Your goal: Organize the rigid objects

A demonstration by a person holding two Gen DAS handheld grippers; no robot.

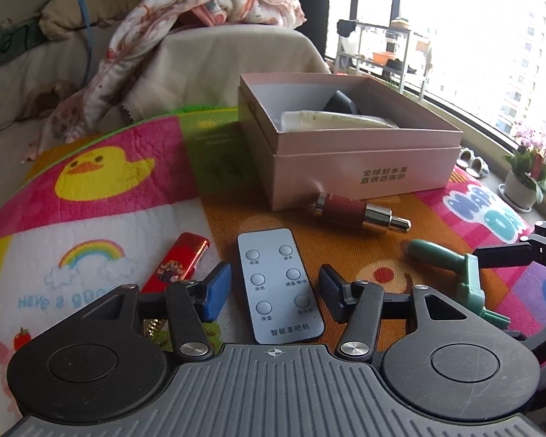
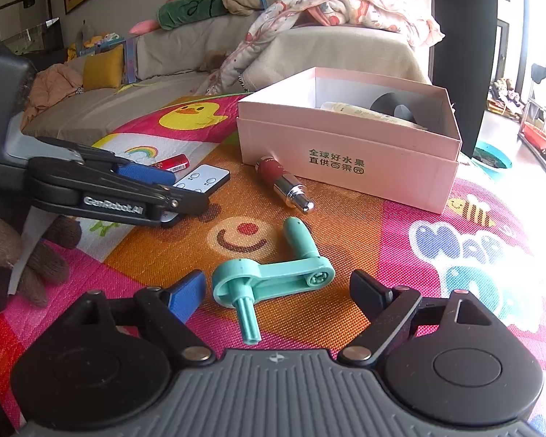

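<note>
Remote (image 1: 278, 284): sits between the wide-open left gripper (image 1: 275, 293)
Crank (image 2: 269, 278): between the spread right gripper (image 2: 277, 293), untouched

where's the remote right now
The grey remote lies flat on the orange part of the mat, between the open jaws of the left gripper, with the red lighter on its left.

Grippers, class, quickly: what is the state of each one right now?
Left gripper: open, holding nothing; jaws either side of the grey rectangular remote control.
Right gripper: open, holding nothing; jaws flank the mint-green plastic crank handle.
</note>
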